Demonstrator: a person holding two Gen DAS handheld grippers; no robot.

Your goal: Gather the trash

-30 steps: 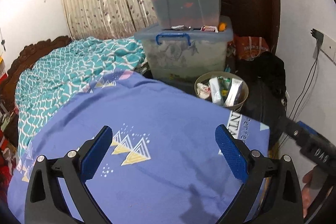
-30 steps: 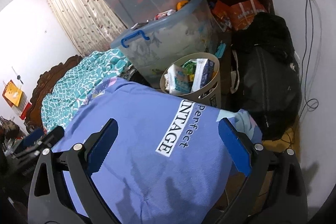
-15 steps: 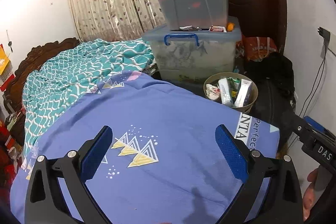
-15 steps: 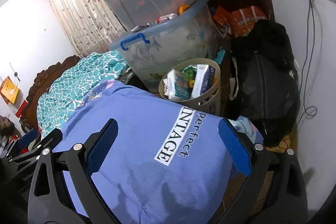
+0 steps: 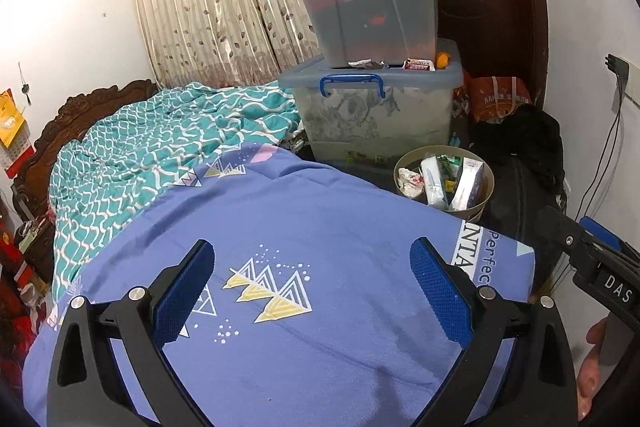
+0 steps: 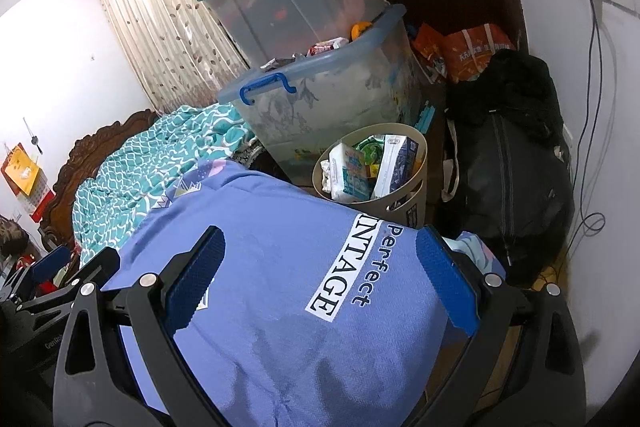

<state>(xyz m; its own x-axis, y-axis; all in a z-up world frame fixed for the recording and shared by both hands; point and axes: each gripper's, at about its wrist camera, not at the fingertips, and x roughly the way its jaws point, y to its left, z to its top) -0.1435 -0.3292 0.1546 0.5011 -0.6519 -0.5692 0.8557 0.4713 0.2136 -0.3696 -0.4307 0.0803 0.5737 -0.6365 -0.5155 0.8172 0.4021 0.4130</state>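
A beige waste basket [image 5: 485,189] stands on the floor past the bed's far corner, holding cartons, packets and crumpled paper [image 5: 410,181]. It also shows in the right wrist view [image 6: 418,187], with a white-blue packet [image 6: 348,171] and a blue carton [image 6: 400,163] inside. My left gripper [image 5: 314,289] is open and empty above the purple blanket [image 5: 300,219]. My right gripper [image 6: 320,281] is open and empty above the blanket's printed corner [image 6: 352,291], short of the basket. The right gripper's body [image 5: 592,263] shows at the left wrist view's right edge.
Stacked clear storage bins [image 5: 372,67] stand behind the basket, with small items on the lower lid. A black bag [image 6: 508,167] and an orange bag [image 6: 472,47] sit by the wall with hanging cables [image 6: 600,107]. A teal quilt [image 5: 160,147] covers the bed's far side.
Both grippers have drawn back and risen a little, so the basket and bins look lower and smaller. Both stay open and empty.
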